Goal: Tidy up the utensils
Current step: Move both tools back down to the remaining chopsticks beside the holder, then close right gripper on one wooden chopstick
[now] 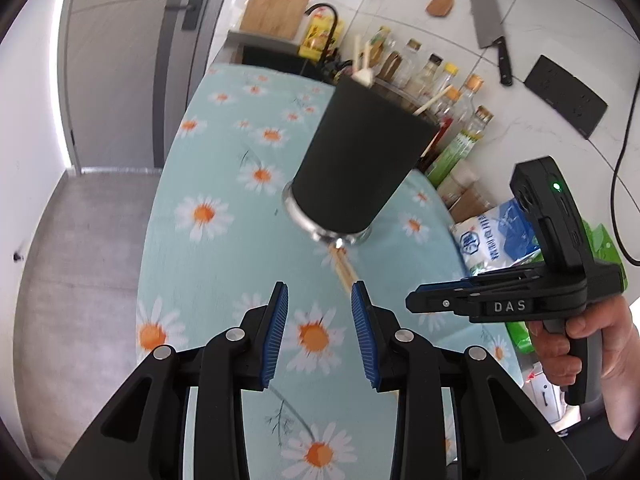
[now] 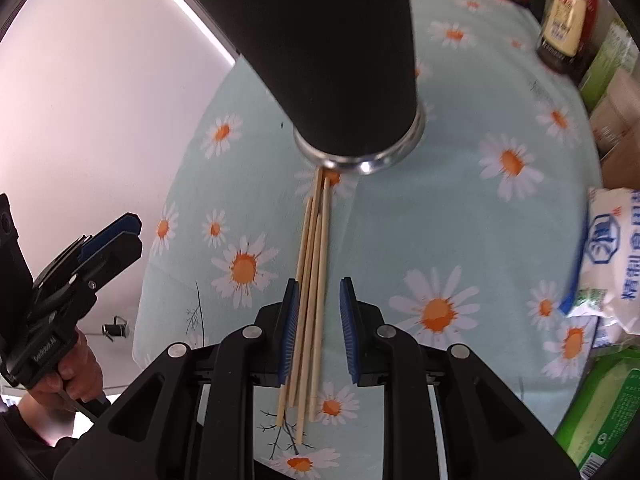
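some pale chopsticks already poke out of the tall black cylindrical utensil holder with a steel base ring, but a loose bundle of pale wooden chopsticks lies on the daisy-print tablecloth surface, so i'd say the job is partly done. the right gripper straddles that bundle, jaws narrowly apart and not pinching, while the left gripper hangs wide and empty. bottles and bags crowd the right edge; the left is freer.
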`<action>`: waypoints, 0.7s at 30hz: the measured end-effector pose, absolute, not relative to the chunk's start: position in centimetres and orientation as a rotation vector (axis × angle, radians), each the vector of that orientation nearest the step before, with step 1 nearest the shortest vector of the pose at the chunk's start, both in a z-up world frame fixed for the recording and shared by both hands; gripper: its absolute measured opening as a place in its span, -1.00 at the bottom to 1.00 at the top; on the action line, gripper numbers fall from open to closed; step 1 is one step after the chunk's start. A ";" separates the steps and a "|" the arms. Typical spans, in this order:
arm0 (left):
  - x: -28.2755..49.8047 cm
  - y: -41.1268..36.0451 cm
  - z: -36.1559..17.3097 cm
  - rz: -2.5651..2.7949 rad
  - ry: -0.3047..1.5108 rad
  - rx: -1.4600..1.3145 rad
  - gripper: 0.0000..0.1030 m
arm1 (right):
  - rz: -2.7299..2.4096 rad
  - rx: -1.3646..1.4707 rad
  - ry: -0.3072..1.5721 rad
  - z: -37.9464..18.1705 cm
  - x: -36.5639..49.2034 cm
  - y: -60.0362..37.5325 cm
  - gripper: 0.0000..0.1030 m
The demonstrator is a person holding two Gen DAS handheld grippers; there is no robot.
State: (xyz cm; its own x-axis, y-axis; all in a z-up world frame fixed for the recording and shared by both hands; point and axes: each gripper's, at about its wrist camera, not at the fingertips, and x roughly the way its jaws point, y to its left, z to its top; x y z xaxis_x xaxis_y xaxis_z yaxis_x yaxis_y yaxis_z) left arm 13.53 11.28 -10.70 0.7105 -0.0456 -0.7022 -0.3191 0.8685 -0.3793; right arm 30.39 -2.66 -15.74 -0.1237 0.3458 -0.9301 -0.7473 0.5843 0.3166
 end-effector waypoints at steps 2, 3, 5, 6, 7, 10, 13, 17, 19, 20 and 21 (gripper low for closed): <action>13.1 11.5 -11.3 0.165 0.782 -0.526 -0.38 | 0.959 -0.381 1.443 -16.5 30.5 -2.1 -0.56; 12.8 11.7 -11.8 0.168 0.787 -0.539 -0.38 | 0.948 -0.388 1.465 -17.0 30.5 -1.7 -0.56; 12.2 12.0 -12.4 0.175 0.794 -0.554 -0.38 | 0.938 -0.414 1.484 -17.6 30.6 -1.2 -0.56; 12.0 12.0 -12.6 0.186 0.800 -0.547 -0.38 | 0.926 -0.434 1.487 -17.8 30.6 -0.9 -0.56; 11.9 11.9 -12.7 0.193 0.806 -0.531 -0.38 | 0.920 -0.455 1.490 -18.0 30.5 -0.6 -0.56; 11.3 11.6 -13.3 0.193 0.820 -0.509 -0.38 | 0.898 -0.493 1.487 -18.3 30.4 0.2 -0.57; 11.1 11.8 -13.9 0.191 0.835 -0.525 -0.38 | 0.876 -0.539 1.499 -18.7 30.1 0.9 -0.69; 10.8 12.5 -14.2 0.194 0.846 -0.541 -0.38 | 0.853 -0.559 1.509 -19.0 30.0 1.1 -0.74; 10.8 12.8 -14.2 0.195 0.847 -0.541 -0.38 | 0.853 -0.557 1.517 -19.0 29.9 1.1 -0.74; 10.7 12.9 -14.2 0.193 0.847 -0.543 -0.38 | 0.855 -0.559 1.524 -19.1 29.8 1.1 -0.74; 10.8 13.0 -14.2 0.190 0.849 -0.543 -0.38 | 0.852 -0.561 1.523 -19.1 29.9 1.0 -0.74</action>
